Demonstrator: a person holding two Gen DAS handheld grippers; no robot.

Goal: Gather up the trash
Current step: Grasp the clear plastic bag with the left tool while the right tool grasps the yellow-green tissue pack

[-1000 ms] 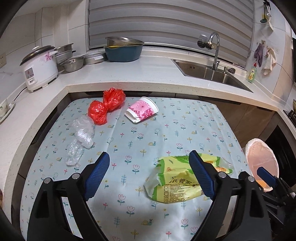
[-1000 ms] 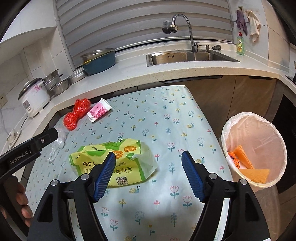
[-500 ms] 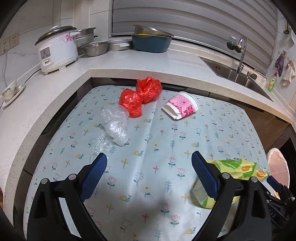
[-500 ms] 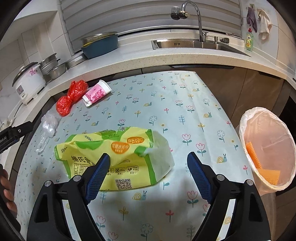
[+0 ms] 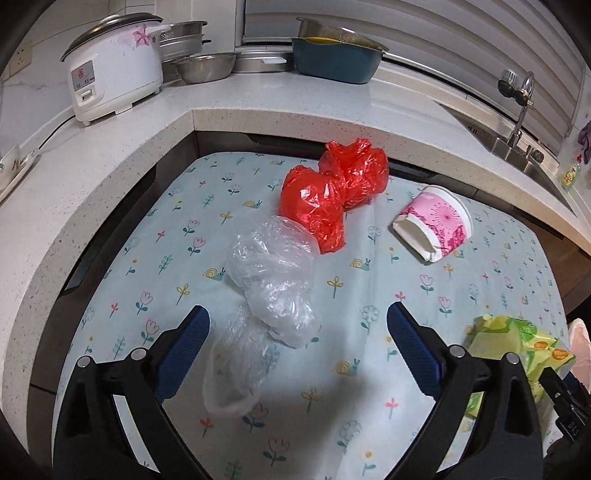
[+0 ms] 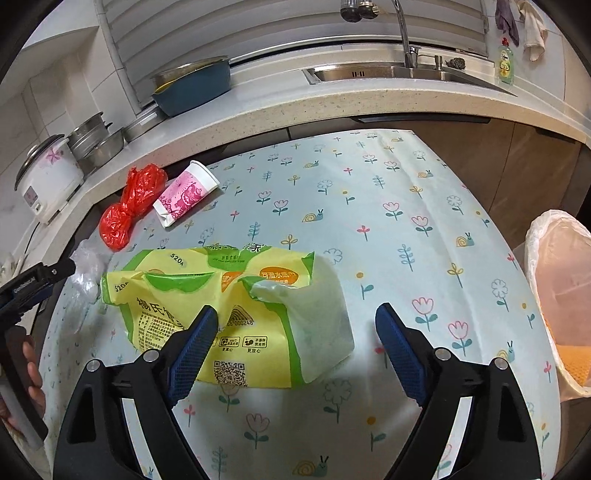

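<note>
The left gripper [image 5: 297, 332] is gaping wide around the clear plastic bag [image 5: 271, 291], lying lengthwise near-to-far on the table [image 5: 480, 295]. The right gripper [image 6: 295, 328], equally wide, is straddling the yellow-green wrapper [image 6: 229, 306], stretching left-to-right, with the bin [image 6: 557, 295] standing right.

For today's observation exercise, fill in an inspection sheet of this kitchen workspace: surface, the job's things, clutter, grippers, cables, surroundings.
Surface: table under a floral cloth.
Job's things: clear plastic bag, red plastic bag, pink paper cup on its side, yellow-green wrapper; lined trash bin off the table's right edge, orange scraps inside.
Clutter: nothing seen beyond the trash.
Grippers: left gripper open over the clear bag; right gripper open over the wrapper; neither grips anything.
Cables: cord from the rice cooker.
Surroundings: counter with metal bowls, blue basin, sink, faucet.
</note>
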